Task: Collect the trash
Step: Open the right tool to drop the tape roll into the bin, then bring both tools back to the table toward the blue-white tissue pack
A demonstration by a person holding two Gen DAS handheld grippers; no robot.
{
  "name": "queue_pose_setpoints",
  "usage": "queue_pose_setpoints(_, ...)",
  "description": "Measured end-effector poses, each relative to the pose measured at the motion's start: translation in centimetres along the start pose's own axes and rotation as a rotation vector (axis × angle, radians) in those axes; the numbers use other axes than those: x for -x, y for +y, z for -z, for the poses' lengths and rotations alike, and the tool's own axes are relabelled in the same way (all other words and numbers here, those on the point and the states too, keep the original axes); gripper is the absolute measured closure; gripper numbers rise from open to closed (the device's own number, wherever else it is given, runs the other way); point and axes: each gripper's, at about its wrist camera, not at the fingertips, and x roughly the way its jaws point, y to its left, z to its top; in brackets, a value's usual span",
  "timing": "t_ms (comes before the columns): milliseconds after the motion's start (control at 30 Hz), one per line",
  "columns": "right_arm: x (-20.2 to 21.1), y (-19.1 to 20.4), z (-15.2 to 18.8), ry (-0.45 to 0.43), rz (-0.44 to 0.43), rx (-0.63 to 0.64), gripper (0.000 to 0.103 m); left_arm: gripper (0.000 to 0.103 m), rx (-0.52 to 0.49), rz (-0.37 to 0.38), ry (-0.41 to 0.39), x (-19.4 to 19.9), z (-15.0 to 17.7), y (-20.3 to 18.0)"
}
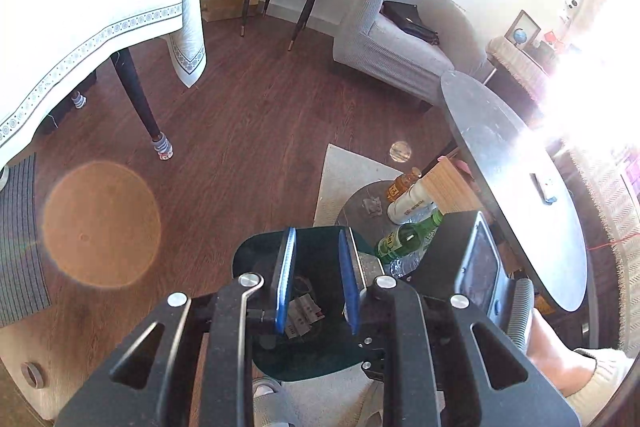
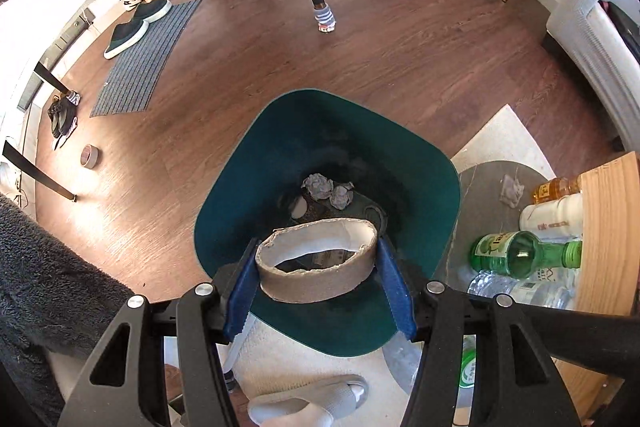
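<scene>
A dark green trash bin (image 2: pixel 240 195) stands on the floor below both grippers, with crumpled grey paper (image 2: pixel 318 187) at its bottom. My right gripper (image 2: pixel 316 259) is shut on a squashed cardboard tape ring (image 2: pixel 316 283) and holds it over the bin's near side. In the left wrist view my left gripper (image 1: pixel 318 267) is open and empty above the same bin (image 1: pixel 256 247), where a printed paper scrap (image 1: pixel 304 315) lies inside.
A low round grey table (image 2: pixel 488 171) right of the bin holds a green glass bottle (image 2: pixel 520 253), plastic bottles (image 2: pixel 516 293), a white bottle (image 2: pixel 552 219), an amber bottle (image 2: pixel 556 189) and a crumpled tissue (image 2: pixel 512 189). A tape roll (image 2: pixel 90 155) lies on the wood floor. A slippered foot (image 2: pixel 316 401) stands near the bin.
</scene>
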Motion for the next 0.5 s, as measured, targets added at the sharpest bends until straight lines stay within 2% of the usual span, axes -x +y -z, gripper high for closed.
queue_pose_setpoints(167,-0.3,-0.9,0.9,0.006,0.001,-0.009,0.030,0.080,-0.001,0.013,-0.012,1.0,-0.7,-1.2)
queue_pose_setpoints(500,2.9,-0.7,1.5,-0.079,-0.041,0.003,0.030,0.080,-0.040,0.018,-0.063,2.6,-2.0,-4.0)
